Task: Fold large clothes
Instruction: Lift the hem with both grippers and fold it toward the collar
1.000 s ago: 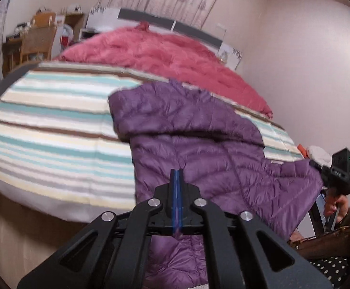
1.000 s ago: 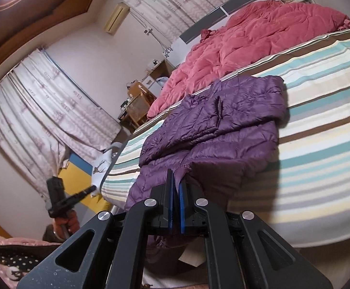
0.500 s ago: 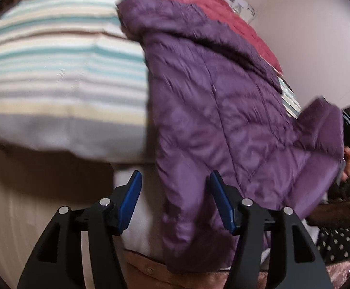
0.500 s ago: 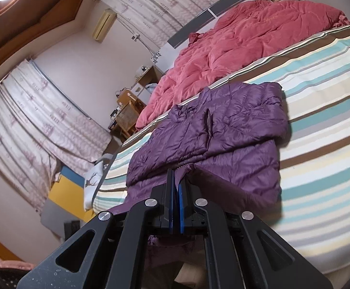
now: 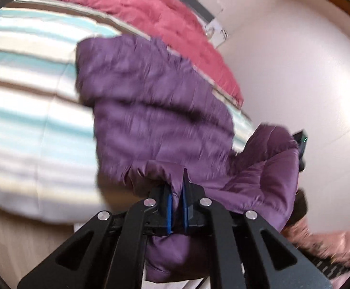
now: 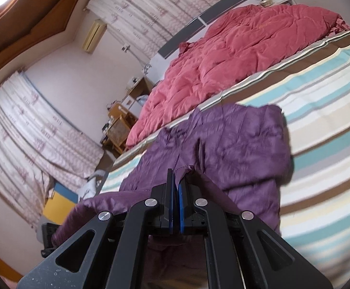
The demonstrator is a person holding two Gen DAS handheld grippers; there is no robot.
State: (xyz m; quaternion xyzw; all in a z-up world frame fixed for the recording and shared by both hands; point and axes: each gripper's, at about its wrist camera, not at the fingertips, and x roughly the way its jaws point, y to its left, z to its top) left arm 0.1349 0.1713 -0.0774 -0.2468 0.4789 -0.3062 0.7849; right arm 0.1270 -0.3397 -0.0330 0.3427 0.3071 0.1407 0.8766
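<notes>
A purple quilted jacket lies on the striped bed, its lower end hanging over the near edge. My left gripper is shut on the jacket's lower hem and holds it lifted. My right gripper is shut on another part of the hem of the same jacket. In the left wrist view the right gripper's black body shows at the far right behind a raised fold of jacket. In the right wrist view the left gripper shows low at the left under the cloth.
The bed has a striped sheet and a pink-red duvet bunched toward the headboard. A wall runs close on the right of the bed. Curtains and a wooden chair stand beyond the bed's far side.
My left gripper was shut, opened beside the hanging hem half a second ago, and is now shut on it and lifted. My right gripper has stayed shut on the jacket and risen slightly.
</notes>
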